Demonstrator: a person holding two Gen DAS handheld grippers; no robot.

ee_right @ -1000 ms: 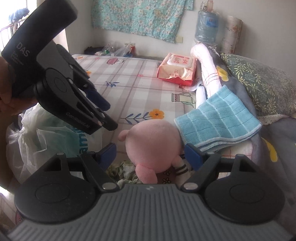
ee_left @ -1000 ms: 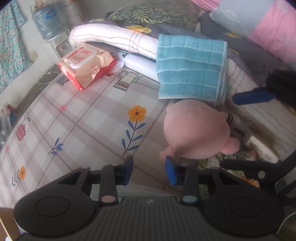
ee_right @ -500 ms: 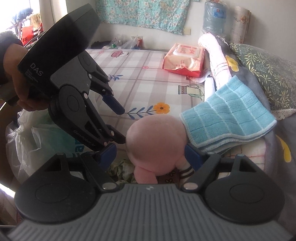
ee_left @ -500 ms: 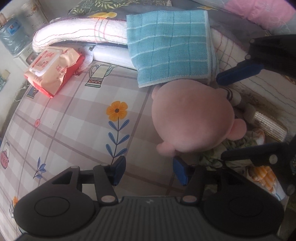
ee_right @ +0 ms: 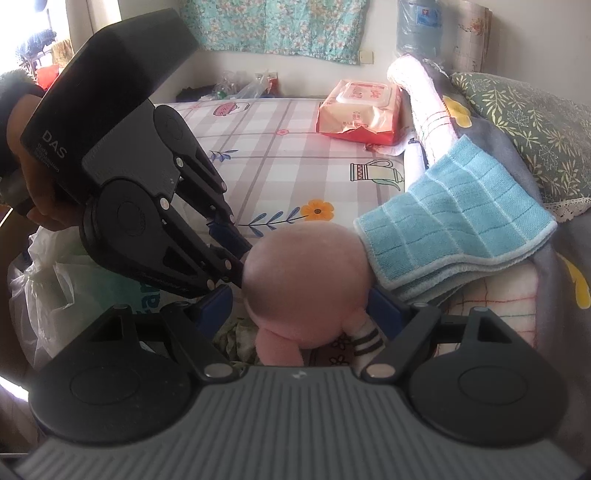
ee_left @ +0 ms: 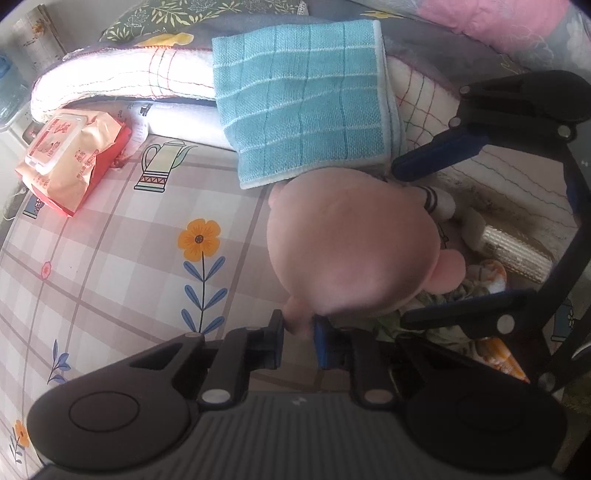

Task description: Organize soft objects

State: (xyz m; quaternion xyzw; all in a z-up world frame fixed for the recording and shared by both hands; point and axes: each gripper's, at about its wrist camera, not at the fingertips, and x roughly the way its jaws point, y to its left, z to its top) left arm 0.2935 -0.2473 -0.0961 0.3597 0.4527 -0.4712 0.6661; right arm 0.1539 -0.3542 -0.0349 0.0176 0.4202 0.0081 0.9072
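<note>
So the pink plush toy (ee_left: 351, 251) is sitting mid-frame at the bed's edge, blue towel (ee_left: 303, 99) overlapping it, wipes pack (ee_left: 70, 155) upper left. Left gripper (ee_left: 298, 334) is closing on its ear; right gripper (ee_right: 303, 306) is straddling it wide.

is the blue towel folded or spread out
Folded: the blue towel shows stacked layers along its near edge and lies as a neat rectangle on the white blanket.

Orange wipes pack (ee_left: 70, 155) on the checked bedsheet (ee_left: 110, 266), near a printed teapot (ee_left: 159, 166) and orange flower (ee_left: 199, 238). Water jug (ee_right: 419, 26) by the wall, floral curtain (ee_right: 280, 26) behind. White plastic bag (ee_right: 48, 280) beside the bed.
</note>
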